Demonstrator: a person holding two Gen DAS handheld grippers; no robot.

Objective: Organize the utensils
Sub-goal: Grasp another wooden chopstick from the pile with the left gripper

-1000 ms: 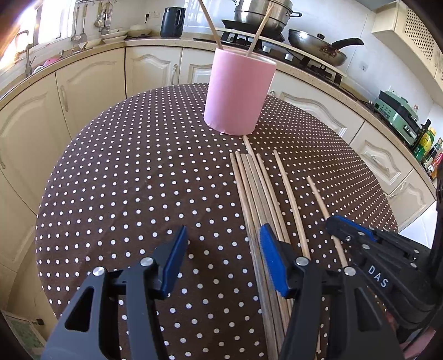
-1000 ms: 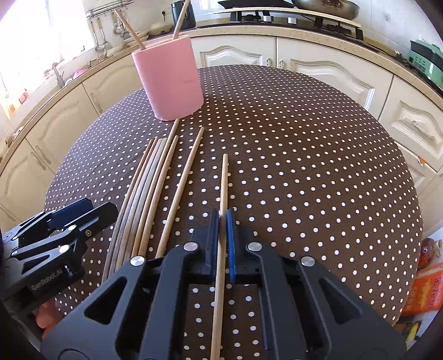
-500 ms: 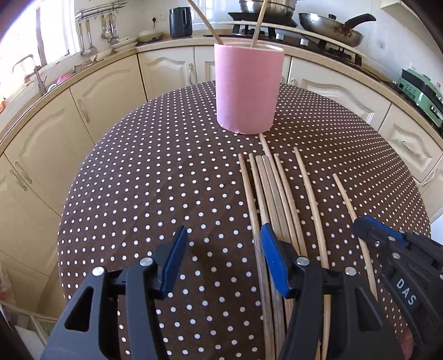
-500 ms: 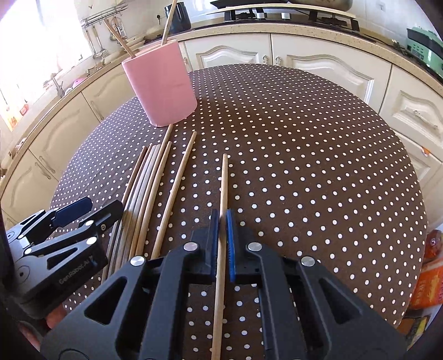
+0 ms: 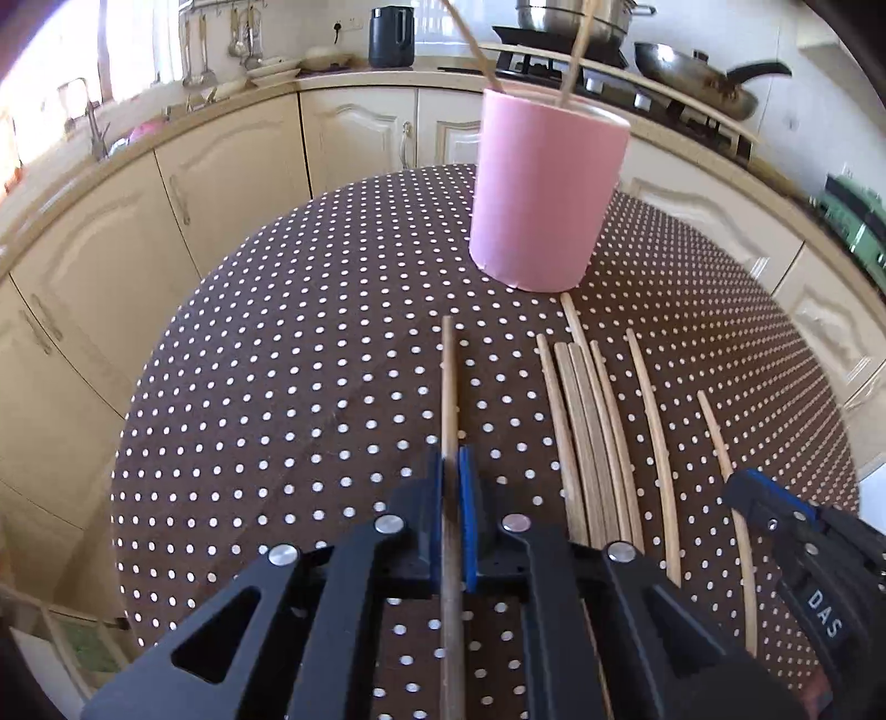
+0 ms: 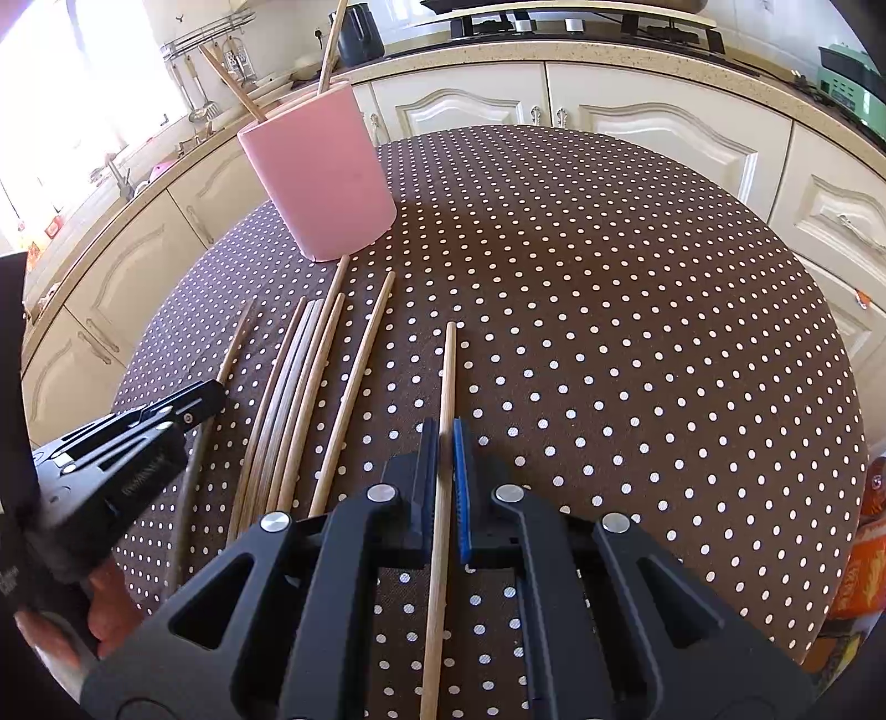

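Observation:
A pink holder cup (image 5: 545, 194) stands at the far side of the round dotted table (image 5: 277, 387), with two chopsticks leaning in it; it also shows in the right wrist view (image 6: 318, 177). My left gripper (image 5: 451, 471) is shut on a darker wooden chopstick (image 5: 448, 382), held apart from the row. Several loose chopsticks (image 5: 587, 432) lie side by side to its right. My right gripper (image 6: 443, 437) is shut on a light wooden chopstick (image 6: 446, 376), to the right of the row (image 6: 299, 399). The left gripper (image 6: 183, 407) shows at the left there.
Cream kitchen cabinets (image 5: 221, 166) curve around the table. A stove with a pot and a wok (image 5: 698, 94) and a black kettle (image 5: 390, 36) stand on the counter behind. The table edge drops off on the left and right.
My left gripper has closed on a chopstick from the left of the row and shifted it leftward, away from the others. My right gripper still holds its chopstick.

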